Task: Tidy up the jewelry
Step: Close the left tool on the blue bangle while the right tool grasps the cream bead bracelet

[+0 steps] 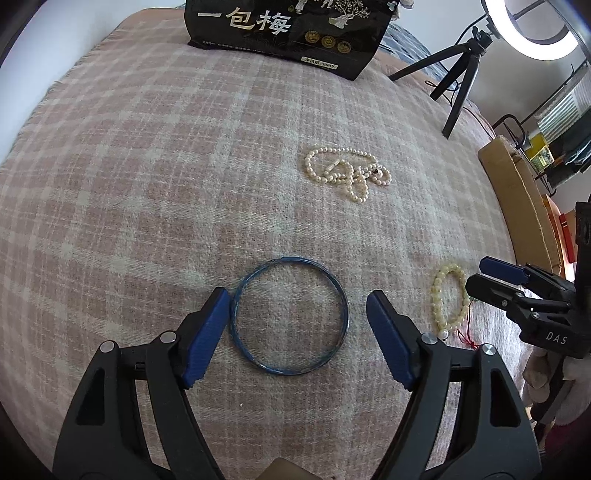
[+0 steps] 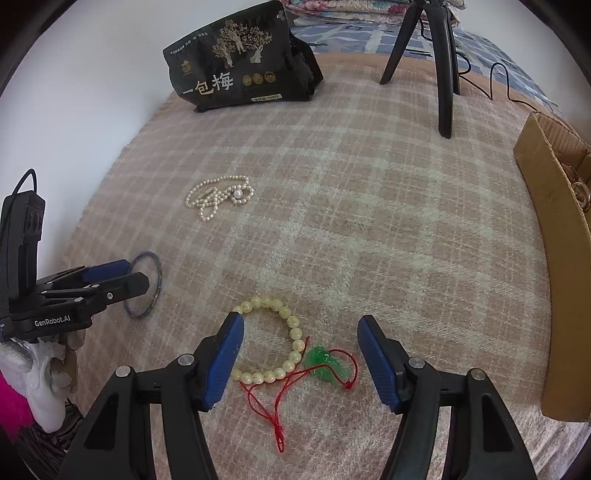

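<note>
A blue bangle [image 1: 289, 316] lies flat on the plaid blanket [image 1: 147, 177] between the fingers of my open left gripper [image 1: 297, 306]; the left finger touches its rim. It also shows in the right wrist view [image 2: 144, 285]. A cream bead bracelet [image 2: 273, 341] lies between the fingers of my open right gripper [image 2: 301, 332], beside a green pendant [image 2: 327, 365] on a red cord [image 2: 273, 406]. The bracelet also shows in the left wrist view [image 1: 448, 299]. A tangled pearl necklace [image 1: 349, 170] lies farther back, seen too in the right wrist view [image 2: 218, 197].
A black snack bag [image 2: 240, 62] stands at the blanket's far edge. A black tripod [image 2: 439, 62] with a ring light [image 1: 532, 29] stands at the back right. An open cardboard box [image 2: 554, 236] sits along the right edge, something metal inside.
</note>
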